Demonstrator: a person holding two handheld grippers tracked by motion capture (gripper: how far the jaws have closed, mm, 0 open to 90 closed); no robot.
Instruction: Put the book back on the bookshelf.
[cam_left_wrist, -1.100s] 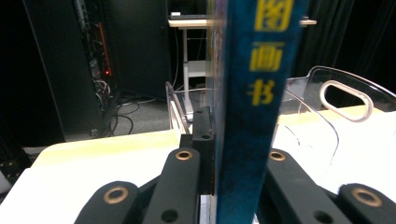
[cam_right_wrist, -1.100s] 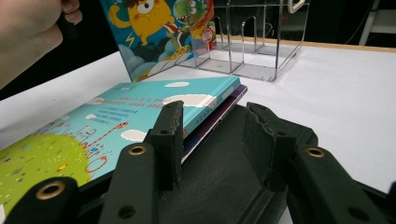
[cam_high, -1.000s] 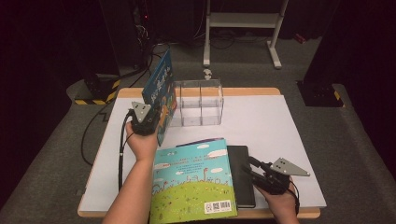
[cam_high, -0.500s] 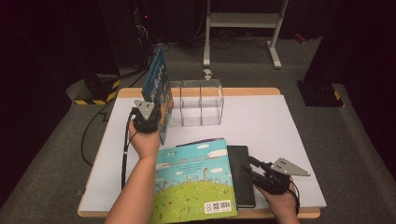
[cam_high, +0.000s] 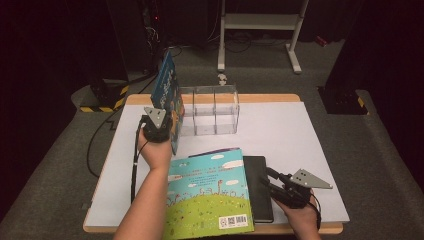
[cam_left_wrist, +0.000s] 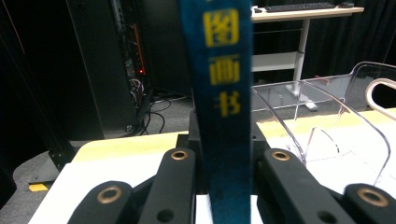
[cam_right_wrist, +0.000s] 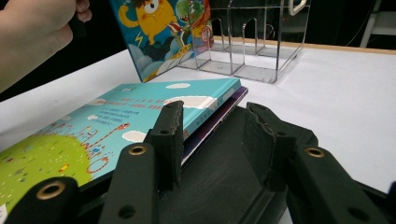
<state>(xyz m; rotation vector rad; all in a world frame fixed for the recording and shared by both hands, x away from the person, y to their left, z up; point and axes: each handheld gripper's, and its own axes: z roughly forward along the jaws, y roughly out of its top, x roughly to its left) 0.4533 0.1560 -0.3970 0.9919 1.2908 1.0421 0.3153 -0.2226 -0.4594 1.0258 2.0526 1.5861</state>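
The left gripper (cam_high: 159, 131) pinches the spine of a tall, thin blue picture book (cam_high: 168, 95) and holds it upright at the left end of a clear acrylic book rack (cam_high: 210, 110). In the left gripper view the dark blue spine (cam_left_wrist: 219, 102), printed with yellow characters, rises straight up between the two black jaws, which press on it from either side. The book's cover (cam_right_wrist: 163, 32) carries a yellow cartoon monster among bright colours. Its lower edge sits by the rack's first slot; whether it is seated inside cannot be told.

Nearer the person, the right gripper (cam_high: 277, 187) rests low on a black flat slab (cam_high: 260, 185), its jaws partly spread and clamping nothing. Just left of it lies a large picture book with a green meadow and sky-blue cover (cam_high: 207, 195), stacked on a thinner purple-edged book (cam_right_wrist: 219, 114).

Everything stands on a white-topped table with a pale wooden edge (cam_high: 320, 135). Grey carpet (cam_high: 380, 150) surrounds it, and the dark room behind holds a white metal desk frame (cam_high: 260, 30) and a black-and-yellow striped base (cam_high: 102, 102).
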